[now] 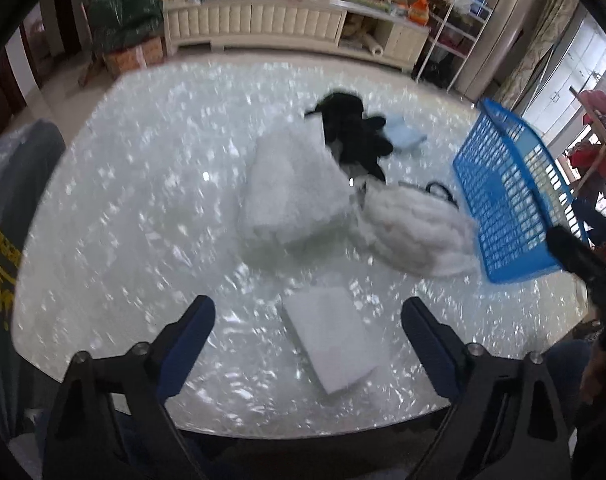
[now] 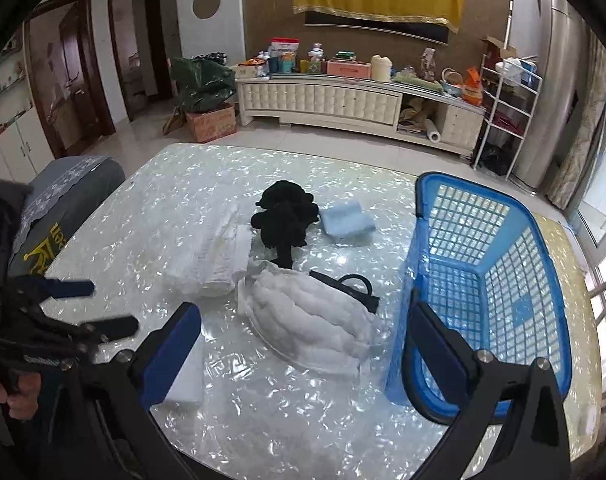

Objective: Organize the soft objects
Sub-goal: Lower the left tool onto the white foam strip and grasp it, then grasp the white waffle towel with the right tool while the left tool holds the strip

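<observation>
Both released, our left gripper hovers over a flat white pad on the tabletop; we should pinch its edge squarely, right gripper beside the blue basket.

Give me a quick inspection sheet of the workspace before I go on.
Surface: glossy pearl-patterned table.
Job's things: blue basket empty at right; folded white towel, black plush, light blue cloth, bagged white padding, flat white pad on the table.
Clutter: black strap behind the padding.
Grippers: left gripper and right gripper open, holding nothing.
Cables: nothing seen.
Surroundings: cream cabinet, chair at left.
</observation>
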Available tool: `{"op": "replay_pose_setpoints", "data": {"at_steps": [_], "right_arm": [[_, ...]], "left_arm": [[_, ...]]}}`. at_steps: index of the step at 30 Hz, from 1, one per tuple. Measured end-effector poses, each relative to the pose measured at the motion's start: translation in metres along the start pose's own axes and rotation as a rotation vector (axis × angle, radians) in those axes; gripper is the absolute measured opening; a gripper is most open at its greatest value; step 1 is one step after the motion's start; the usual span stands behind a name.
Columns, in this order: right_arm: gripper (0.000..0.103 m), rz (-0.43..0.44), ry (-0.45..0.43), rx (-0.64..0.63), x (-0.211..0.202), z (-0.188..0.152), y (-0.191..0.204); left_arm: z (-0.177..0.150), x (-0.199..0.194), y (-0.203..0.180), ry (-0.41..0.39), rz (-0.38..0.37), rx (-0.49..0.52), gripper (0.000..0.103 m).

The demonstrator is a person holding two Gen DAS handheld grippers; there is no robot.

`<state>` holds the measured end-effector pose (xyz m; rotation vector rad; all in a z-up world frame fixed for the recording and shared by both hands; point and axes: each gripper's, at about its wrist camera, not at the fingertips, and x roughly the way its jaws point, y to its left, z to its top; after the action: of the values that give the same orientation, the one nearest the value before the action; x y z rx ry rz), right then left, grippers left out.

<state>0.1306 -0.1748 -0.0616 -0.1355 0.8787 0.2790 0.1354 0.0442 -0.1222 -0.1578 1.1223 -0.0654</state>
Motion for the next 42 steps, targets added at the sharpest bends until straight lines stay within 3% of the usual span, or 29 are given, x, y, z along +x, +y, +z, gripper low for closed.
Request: {"op": "replay_pose_setpoints", "data": {"at_steps": [15, 24, 28, 30, 32, 34, 37, 42], "right_arm": [[0.103, 0.049, 0.037, -0.024, 0.027, 0.005, 0.004], [0.103, 0.063, 0.049, -0.006, 0.033, 0.002, -0.006], [0.103, 0.070, 0.046, 0.007, 0.032, 0.001, -0.011], [0.103, 0.070, 0.042, 0.011, 0.030, 0.002, -0.013], [0.103, 0.066, 0.043, 0.014, 0.030, 0.002, -0.015], [0.103, 0.065, 0.045, 0.020, 0.031, 0.002, -0.017], [0.103, 0.061, 0.049, 0.023, 0.032, 0.003, -0.016], [0.103, 0.059, 0.058, 0.008, 0.036, 0.006, -0.008]], "left_arm": [[-0.025, 0.084, -0.011, 0.230, 0.015, -0.014, 0.087], [-0.023, 0.095, -0.018, 0.245, 0.071, -0.010, 0.087], [-0.022, 0.097, -0.027, 0.234, 0.113, 0.033, 0.074], [-0.021, 0.096, -0.027, 0.228, 0.116, 0.031, 0.062], [-0.019, 0.091, -0.021, 0.212, 0.119, 0.019, 0.032], [-0.014, 0.087, -0.010, 0.211, 0.090, -0.015, 0.014], [-0.009, 0.081, 0.010, 0.213, 0.025, -0.058, 0.014], [-0.008, 0.063, 0.031, 0.193, -0.012, -0.073, 0.014]]}}
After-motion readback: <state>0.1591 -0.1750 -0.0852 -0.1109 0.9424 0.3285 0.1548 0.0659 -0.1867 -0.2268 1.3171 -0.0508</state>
